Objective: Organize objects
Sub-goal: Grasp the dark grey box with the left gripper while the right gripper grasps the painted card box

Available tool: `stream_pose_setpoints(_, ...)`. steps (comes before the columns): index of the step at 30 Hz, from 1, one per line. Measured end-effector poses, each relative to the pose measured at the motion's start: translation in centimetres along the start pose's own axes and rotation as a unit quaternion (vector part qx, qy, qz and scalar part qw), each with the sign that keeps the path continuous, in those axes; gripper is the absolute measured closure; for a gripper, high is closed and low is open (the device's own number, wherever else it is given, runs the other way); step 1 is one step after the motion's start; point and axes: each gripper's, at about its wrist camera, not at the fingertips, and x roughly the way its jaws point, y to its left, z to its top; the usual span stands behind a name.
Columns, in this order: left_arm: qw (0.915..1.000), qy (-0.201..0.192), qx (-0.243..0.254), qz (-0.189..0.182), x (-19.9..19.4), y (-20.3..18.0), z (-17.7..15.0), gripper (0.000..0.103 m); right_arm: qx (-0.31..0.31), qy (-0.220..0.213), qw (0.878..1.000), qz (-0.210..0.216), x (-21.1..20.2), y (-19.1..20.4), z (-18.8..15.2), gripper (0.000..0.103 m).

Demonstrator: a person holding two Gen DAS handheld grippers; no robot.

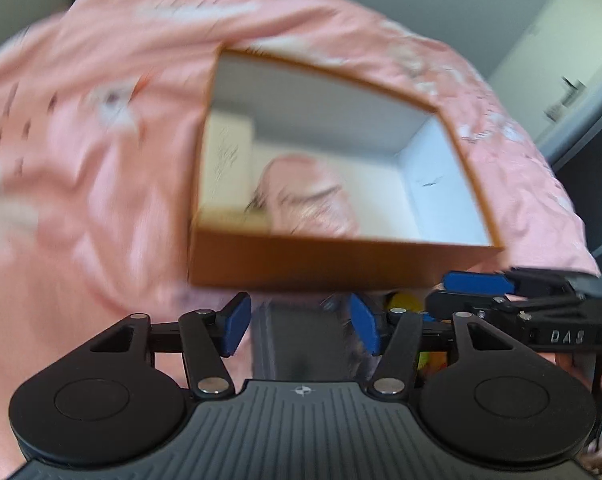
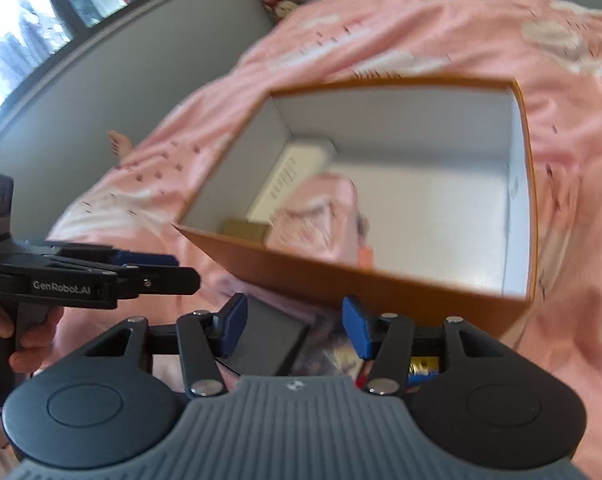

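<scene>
light: bright daylight, window (image 2: 41, 4) upper left in right wrist view, overexposed | shadows: soft | blur: motion smear on pink bedspread (image 1: 81, 160) and orange box (image 2: 381, 280) | distortion: fisheye bending, dark corners | sharp: near gripper bodies only

An open orange box (image 2: 381, 284) with a white inside lies on the pink bed (image 2: 421, 32). A pink cloth bundle (image 2: 321, 216), a white carton (image 2: 289, 176) and a small tan box (image 2: 245, 230) crowd its left side.

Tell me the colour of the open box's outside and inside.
The box is orange-brown outside and white inside; the right wrist view shows it best.
</scene>
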Motion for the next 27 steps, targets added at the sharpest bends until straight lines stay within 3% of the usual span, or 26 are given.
stream_pose_setpoints(2,0.9996,0.009,-0.026,-0.004,1.3,0.9,-0.5,0.024,0.005,0.003,1.0,-0.013,1.1,-0.5,-0.9,0.049)
stream_pose_setpoints(6,0.9964,0.036,-0.076,-0.011,3.7,2.7,-1.6,0.024,0.03,0.02,0.999,-0.017,3.1,-1.6,-1.9,0.049)
stream_pose_setpoints(12,0.9925,0.068,-0.098,-0.027,6.3,3.4,-2.3,0.024,0.047,0.049,0.997,-0.019,5.3,-2.4,-2.8,0.048)
stream_pose_setpoints(19,0.9862,0.076,-0.136,-0.057,7.9,4.6,-2.6,0.019,0.044,0.067,0.996,-0.027,6.9,-2.4,-2.9,0.046)
stream_pose_setpoints(22,0.9831,0.077,-0.143,-0.084,8.0,4.9,-2.7,0.038,0.05,0.077,0.995,-0.029,7.5,-2.7,-2.9,0.044)
stream_pose_setpoints(27,0.9888,0.052,-0.119,-0.074,6.2,3.7,-2.9,0.053,0.058,0.086,0.994,-0.03,7.8,-3.1,-2.9,0.044)
